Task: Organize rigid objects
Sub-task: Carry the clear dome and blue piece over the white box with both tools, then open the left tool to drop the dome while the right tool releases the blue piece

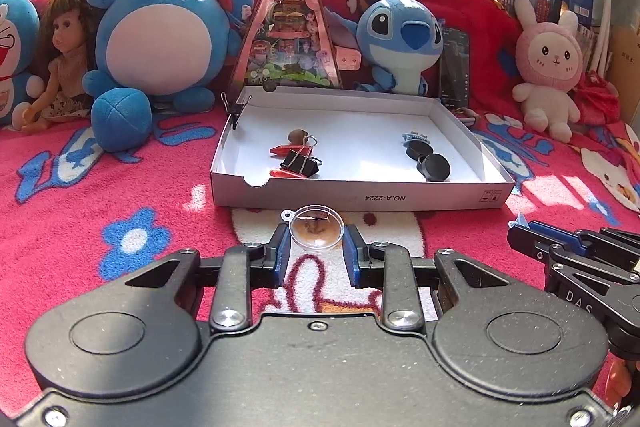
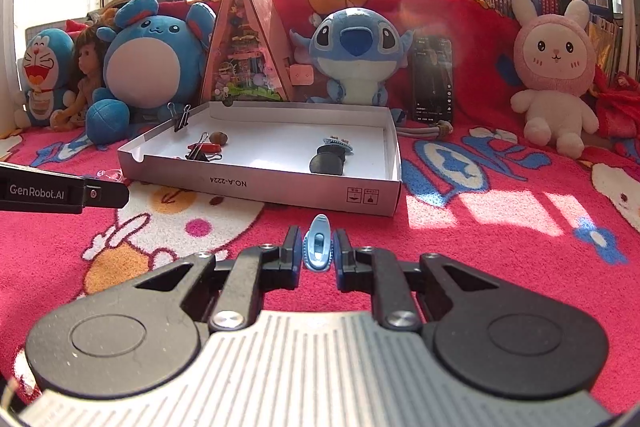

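My left gripper [image 1: 317,239] is shut on a clear plastic half-dome [image 1: 317,227], held just in front of the white cardboard tray [image 1: 360,193]. My right gripper [image 2: 317,247] is shut on a small light-blue plastic clip [image 2: 318,242], held upright in front of the tray [image 2: 280,191]. Inside the tray lie a black binder clip [image 1: 301,163], red pointed pieces [image 1: 285,149], a brown nut-like piece [image 1: 297,135], black round caps [image 1: 434,166] and another light-blue piece [image 1: 414,137]. A binder clip [image 1: 236,113] grips the tray's far left corner.
The tray stands on a pink patterned blanket [image 1: 100,195]. Plush toys, a doll, a triangular display box [image 1: 291,23] and a phone [image 1: 454,67] line the back. The right gripper shows at the right edge of the left wrist view [image 1: 576,247]; the left one shows in the right wrist view [image 2: 60,193].
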Demonstrator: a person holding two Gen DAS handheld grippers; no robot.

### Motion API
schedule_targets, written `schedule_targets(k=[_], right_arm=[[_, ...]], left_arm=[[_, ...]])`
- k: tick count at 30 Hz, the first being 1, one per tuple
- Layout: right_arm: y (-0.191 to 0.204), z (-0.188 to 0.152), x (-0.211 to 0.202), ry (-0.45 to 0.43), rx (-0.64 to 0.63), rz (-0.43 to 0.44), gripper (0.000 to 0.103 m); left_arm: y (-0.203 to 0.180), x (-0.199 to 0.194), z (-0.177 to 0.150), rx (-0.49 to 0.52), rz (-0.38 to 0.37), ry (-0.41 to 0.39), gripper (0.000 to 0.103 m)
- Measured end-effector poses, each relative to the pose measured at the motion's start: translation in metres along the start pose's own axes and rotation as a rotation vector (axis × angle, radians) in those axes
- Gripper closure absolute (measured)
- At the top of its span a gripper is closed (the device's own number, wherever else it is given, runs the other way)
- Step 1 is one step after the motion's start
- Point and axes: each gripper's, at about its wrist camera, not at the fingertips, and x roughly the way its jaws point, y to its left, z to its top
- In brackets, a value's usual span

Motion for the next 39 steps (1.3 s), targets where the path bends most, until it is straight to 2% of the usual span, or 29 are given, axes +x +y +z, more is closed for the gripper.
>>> schedule_targets(k=[12,21,24,25,28,31,35,39], right_arm=[[-0.009,0.05,0.037,-0.009,0.03,0.008,0.082],[-0.02,0.085,0.074,0.015,0.06,0.001,0.082],[-0.024,0.095,0.089,0.05,0.078,0.006,0.082],[-0.026,0.099,0.095,0.065,0.093,0.008,0.082],[-0.032,0.11,0.113,0.106,0.138,0.015,0.082],[-0.036,0.12,0.13,0.139,0.163,0.017,0.082],[-0.039,0.128,0.152,0.183,0.186,0.022,0.082],[-0.043,0.125,0.172,0.211,0.208,0.001,0.082]], left_arm=[[0.011,0.036,0.058,-0.057,-0.009,-0.031,0.076],[0.017,0.087,0.097,-0.04,0.06,-0.027,0.076],[0.017,0.105,0.108,-0.02,-0.008,-0.041,0.076],[0.017,0.111,0.112,-0.027,-0.011,-0.032,0.076],[0.024,0.131,0.121,-0.101,-0.031,0.013,0.076],[0.029,0.151,0.127,-0.136,-0.015,0.04,0.076],[0.027,0.172,0.129,-0.122,0.026,0.061,0.076],[0.025,0.184,0.127,-0.127,0.02,0.077,0.076]])
